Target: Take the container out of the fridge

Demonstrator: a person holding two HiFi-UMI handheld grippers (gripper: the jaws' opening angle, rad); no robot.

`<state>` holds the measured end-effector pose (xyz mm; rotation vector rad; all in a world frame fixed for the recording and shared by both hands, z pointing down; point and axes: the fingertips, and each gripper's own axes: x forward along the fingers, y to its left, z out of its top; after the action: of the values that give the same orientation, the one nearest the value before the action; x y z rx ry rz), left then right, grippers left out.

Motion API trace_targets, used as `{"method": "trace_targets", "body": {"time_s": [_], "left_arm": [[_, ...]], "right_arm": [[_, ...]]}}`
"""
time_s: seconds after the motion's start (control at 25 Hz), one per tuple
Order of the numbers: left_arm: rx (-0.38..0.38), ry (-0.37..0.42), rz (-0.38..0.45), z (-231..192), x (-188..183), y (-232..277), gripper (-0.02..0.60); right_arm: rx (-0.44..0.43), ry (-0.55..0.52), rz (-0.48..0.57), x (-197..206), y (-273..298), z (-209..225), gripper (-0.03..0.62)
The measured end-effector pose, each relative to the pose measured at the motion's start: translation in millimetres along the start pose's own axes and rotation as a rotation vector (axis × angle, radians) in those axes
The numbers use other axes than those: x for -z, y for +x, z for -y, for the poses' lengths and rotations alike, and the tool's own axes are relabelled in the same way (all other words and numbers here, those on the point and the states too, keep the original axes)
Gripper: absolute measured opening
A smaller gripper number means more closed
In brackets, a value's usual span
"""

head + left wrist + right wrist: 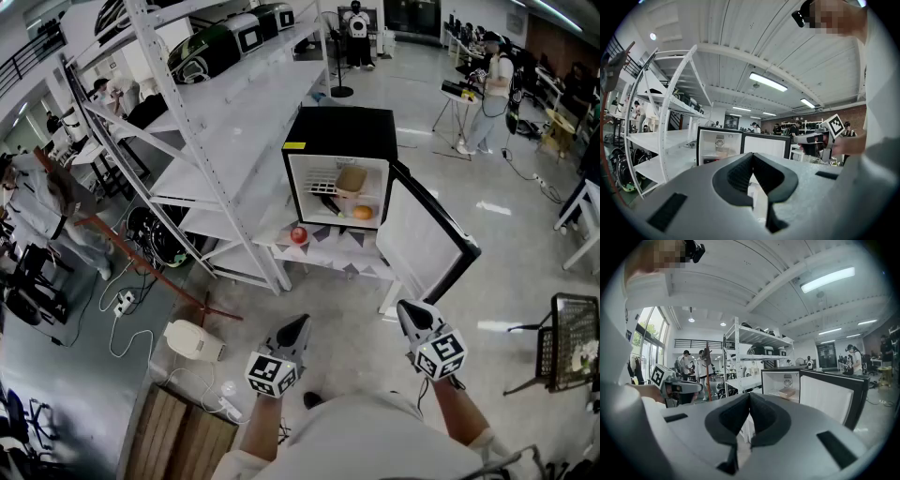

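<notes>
A small black fridge (339, 127) stands on a low white table (328, 255) with its door (424, 239) swung open to the right. On its upper shelf sits a tan container (352, 180), also seen as the container (723, 150) and container (787, 392). An orange (363, 213) and a dark vegetable (328, 204) lie on the shelf below. A red apple (299, 234) rests on the table in front. My left gripper (302, 322) (753, 155) and right gripper (403, 306) (749, 395) are held well short of the fridge, both shut and empty.
A tall white shelving rack (216, 122) runs along the left of the fridge. On the floor lie a white appliance (194, 339), cables (122, 309), a red-handled pole (141, 262) and a wooden pallet (187, 436). A wire cart (572, 342) stands at the right. People stand far behind.
</notes>
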<state>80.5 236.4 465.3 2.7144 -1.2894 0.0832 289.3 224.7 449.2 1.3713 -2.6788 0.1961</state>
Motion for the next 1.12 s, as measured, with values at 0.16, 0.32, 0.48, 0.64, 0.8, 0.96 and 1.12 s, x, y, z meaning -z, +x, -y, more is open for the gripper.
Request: {"method": "trace_targets", "body": {"time_s": [0.16, 0.32, 0.48, 0.64, 0.8, 0.96, 1.12], "left_arm": [[0.005, -0.004, 0.002, 0, 1, -2, 0.005], [0.008, -0.008, 0.004, -1, 2, -5, 0.005], [0.013, -0.008, 0.008, -5, 4, -8, 0.005], [0.022, -0.012, 0.011, -9, 3, -14, 0.005], [0.029, -0.018, 0.004, -17, 5, -23, 0.005], [0.040, -0.020, -0.011, -31, 10, -34, 0.005], [0.056, -0.018, -0.020, -48, 14, -43, 0.005]], "right_arm": [[0.004, -0.006, -0.001, -1, 1, -3, 0.006], [0.008, -0.009, -0.004, -1, 1, -7, 0.006], [0.017, -0.007, 0.000, 0, 3, -12, 0.006], [0.024, -0.005, -0.006, 1, 8, -21, 0.006], [0.032, -0.004, -0.022, 5, 16, -32, 0.006], [0.040, 0.001, -0.035, 9, 29, -46, 0.006], [0.056, 0.005, -0.039, 11, 45, -61, 0.006]]}}
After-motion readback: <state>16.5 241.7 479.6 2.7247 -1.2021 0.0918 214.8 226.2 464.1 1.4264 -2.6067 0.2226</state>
